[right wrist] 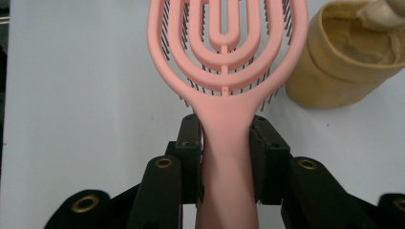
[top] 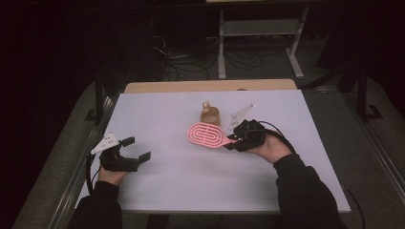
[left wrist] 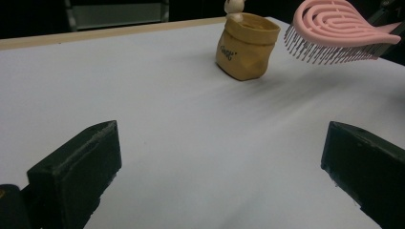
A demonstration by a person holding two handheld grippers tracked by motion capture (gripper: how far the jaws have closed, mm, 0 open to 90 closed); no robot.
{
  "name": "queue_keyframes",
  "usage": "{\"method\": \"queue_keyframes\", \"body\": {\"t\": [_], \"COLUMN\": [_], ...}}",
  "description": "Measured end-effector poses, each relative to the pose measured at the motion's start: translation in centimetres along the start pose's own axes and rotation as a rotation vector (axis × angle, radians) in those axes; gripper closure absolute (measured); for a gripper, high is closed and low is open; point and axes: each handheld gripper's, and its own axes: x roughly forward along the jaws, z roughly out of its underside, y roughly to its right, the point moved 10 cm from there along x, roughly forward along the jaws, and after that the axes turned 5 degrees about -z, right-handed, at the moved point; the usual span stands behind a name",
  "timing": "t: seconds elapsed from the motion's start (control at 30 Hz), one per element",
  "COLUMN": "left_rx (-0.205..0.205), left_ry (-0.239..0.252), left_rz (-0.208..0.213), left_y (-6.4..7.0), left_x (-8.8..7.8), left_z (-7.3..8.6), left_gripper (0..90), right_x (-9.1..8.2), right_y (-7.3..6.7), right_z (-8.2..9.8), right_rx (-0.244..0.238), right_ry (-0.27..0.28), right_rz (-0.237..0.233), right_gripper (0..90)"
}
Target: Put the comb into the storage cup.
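I had the brush (top: 207, 135) in my right gripper (top: 232, 139) by its handle — head off the table (top: 167, 181), just in front of the bag (top: 210, 116). My left gripper (top: 137, 149) sat well apart at the table's left — jaws wide, nothing between them.

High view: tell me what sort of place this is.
Probably a lab or workshop set up for recording. A white table stands in a dark room, loose cables lie on the floor behind it, and a metal frame stand stands beyond.
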Motion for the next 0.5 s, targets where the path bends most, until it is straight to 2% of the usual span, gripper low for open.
{"method": "queue_keyframes", "body": {"t": [0.27, 0.5], "left_rx": [0.013, 0.010], "left_ry": [-0.003, 0.002], "left_rz": [0.021, 0.063], "left_y": [0.6, 1.3], "left_x": [0.0, -0.2], "left_z": [-0.9, -2.0], "left_gripper": [0.0, 0.0], "right_x": [-0.6, -1.5], "right_y": [0.0, 0.1], "right_z": [-1.4, -2.4], "right_rx": [-0.026, -0.036], "right_ry": [0.010, 0.021], "right_rz": [0.006, 0.021], "right_gripper": [67.7, 67.7]}}
